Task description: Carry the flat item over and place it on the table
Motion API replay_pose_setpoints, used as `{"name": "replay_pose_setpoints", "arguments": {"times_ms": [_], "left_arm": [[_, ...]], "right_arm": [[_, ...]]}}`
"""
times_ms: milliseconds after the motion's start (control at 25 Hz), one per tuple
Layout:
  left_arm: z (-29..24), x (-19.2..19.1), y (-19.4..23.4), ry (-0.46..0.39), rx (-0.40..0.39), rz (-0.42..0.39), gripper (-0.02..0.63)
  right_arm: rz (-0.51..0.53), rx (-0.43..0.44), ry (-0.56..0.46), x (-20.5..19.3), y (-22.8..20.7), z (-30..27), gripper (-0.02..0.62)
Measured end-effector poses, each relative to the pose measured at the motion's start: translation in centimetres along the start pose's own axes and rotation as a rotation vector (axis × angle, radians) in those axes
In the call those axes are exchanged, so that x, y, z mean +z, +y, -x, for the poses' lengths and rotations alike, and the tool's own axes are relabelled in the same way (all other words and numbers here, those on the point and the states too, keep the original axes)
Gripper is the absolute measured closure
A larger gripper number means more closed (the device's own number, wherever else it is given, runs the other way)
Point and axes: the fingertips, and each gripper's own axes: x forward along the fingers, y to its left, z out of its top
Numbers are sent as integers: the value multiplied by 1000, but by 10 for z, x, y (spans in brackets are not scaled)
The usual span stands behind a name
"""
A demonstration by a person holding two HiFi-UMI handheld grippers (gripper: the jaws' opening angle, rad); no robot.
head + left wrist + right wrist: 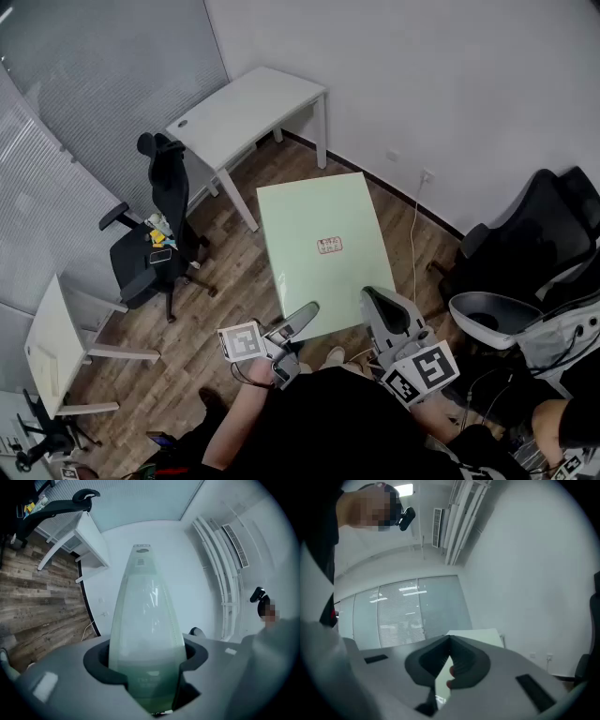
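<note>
In the head view a pale green flat board with a small red mark is held level above the wood floor. My left gripper is shut on its near edge. My right gripper is shut on the same edge, further right. The left gripper view looks along the board, which fills the gap between the jaws of the left gripper. In the right gripper view the right gripper has its jaws pinched on the thin board edge. A white table stands beyond the board, against the wall.
A black office chair with small items on its seat stands left of the board. Another dark chair is at the right. A small white desk sits lower left. A cable hangs from a wall socket.
</note>
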Motion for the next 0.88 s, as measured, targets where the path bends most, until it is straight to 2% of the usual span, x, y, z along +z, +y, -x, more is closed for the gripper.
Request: {"name": "replay_pose_setpoints", "arguments": {"times_ms": [200,400,520,760,880], "left_arm": [[5,3,6,20,32,-12,331],[3,3,-1,12,-25,25,331],[2,2,2,32,-17,16,331],[32,14,12,49,-51,-33,331],[42,19,16,45,-29,1,331]], "right_arm": [[22,11,-6,3,10,-7,595],[31,-9,0,0,16,-4,595],[29,-23,9,-1,14,-6,595],[47,-24,28,-6,49,-28,595],[51,-29,36,-10,56,-35,595]]}}
